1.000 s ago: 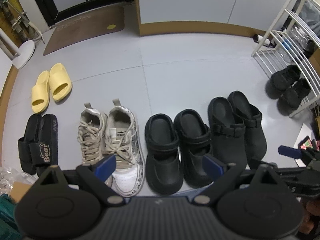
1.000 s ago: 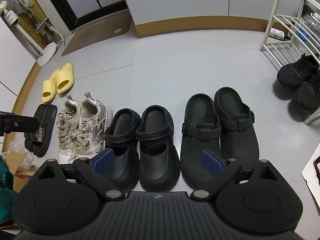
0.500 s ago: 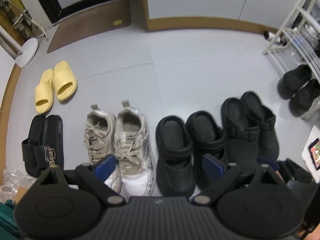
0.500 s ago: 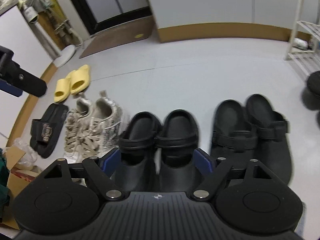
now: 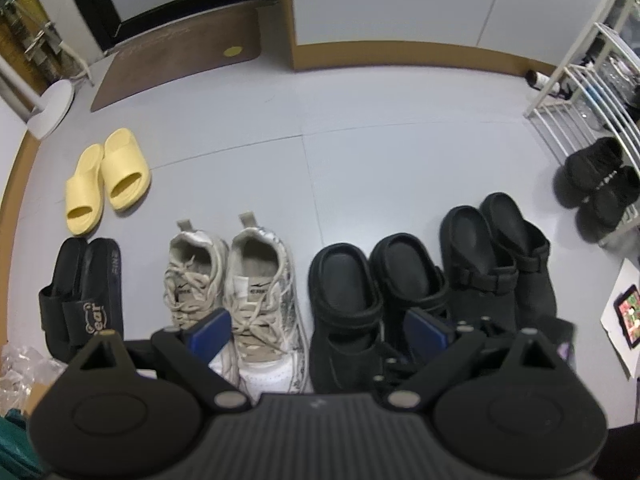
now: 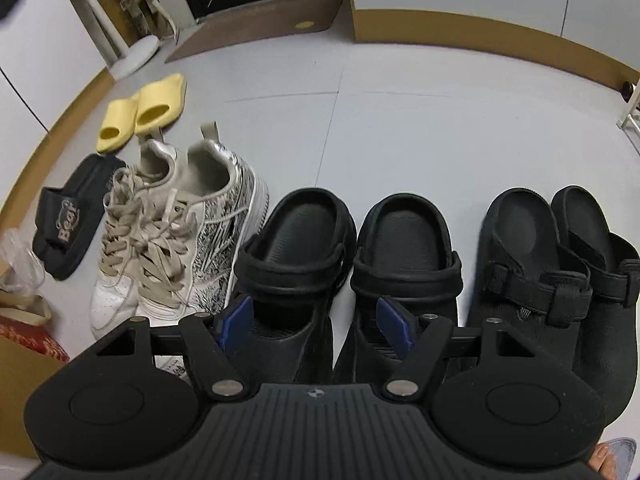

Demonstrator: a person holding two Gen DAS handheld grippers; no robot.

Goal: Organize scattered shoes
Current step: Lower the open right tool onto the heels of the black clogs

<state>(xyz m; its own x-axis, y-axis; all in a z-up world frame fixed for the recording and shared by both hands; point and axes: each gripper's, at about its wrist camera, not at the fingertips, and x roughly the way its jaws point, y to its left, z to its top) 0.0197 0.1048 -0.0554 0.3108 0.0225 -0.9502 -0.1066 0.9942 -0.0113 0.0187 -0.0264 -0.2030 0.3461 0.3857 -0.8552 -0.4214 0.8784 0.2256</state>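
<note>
Between the half-open, closing right tool [image 6: 316,326] pads sits a chunky black clog [image 6: 294,264], unpinched.

Home entryway: doormat [image 5: 176,56], shoe rack [image 5: 588,92], paired shoes [image 5: 232,292] on floor.

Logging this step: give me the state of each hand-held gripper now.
Left hand-held gripper: open, holding nothing.
Right hand-held gripper: open, jaws have just been closing around the black clog, pads not yet pressing.
</note>
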